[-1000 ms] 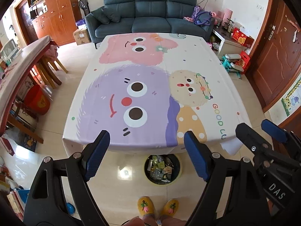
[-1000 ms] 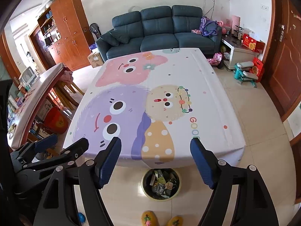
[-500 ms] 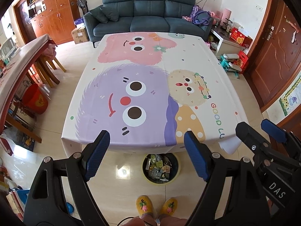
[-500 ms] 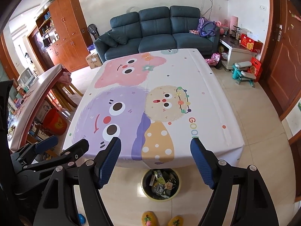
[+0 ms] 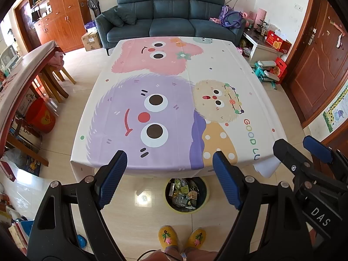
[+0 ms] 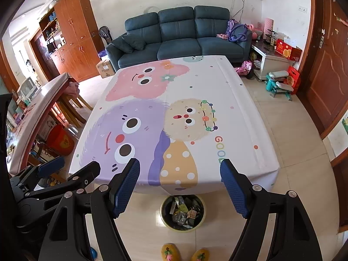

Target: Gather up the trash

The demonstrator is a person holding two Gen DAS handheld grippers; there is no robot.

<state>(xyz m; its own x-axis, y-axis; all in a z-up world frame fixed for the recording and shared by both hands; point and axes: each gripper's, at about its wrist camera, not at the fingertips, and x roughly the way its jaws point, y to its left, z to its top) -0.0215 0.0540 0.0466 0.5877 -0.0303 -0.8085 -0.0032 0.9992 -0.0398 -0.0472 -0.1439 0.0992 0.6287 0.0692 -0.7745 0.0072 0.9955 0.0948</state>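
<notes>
A round yellow-rimmed bin [image 5: 186, 194] [image 6: 182, 212] full of wrappers and scraps stands on the floor, just under the near edge of the table [image 5: 219, 69] [image 6: 235, 108]. The table wears a cartoon-monster cloth and I see no loose trash on it. My left gripper [image 5: 169, 167] is open and empty, held high above the floor in front of the table edge. My right gripper [image 6: 180, 177] is open and empty too, beside the left one and above the bin. Each gripper shows at the edge of the other's view.
A person's feet in yellow slippers [image 5: 181, 238] [image 6: 184, 253] stand near the bin. A blue sofa [image 5: 169, 19] lies beyond the table. At the left are a wooden dining table [image 5: 19, 69], stools and a red bucket [image 5: 41, 115]. Toys and a low cabinet [image 6: 274, 63] crowd the right.
Both grippers have drawn back and risen slightly, so the table looks a little farther away. Both stay open and empty.
</notes>
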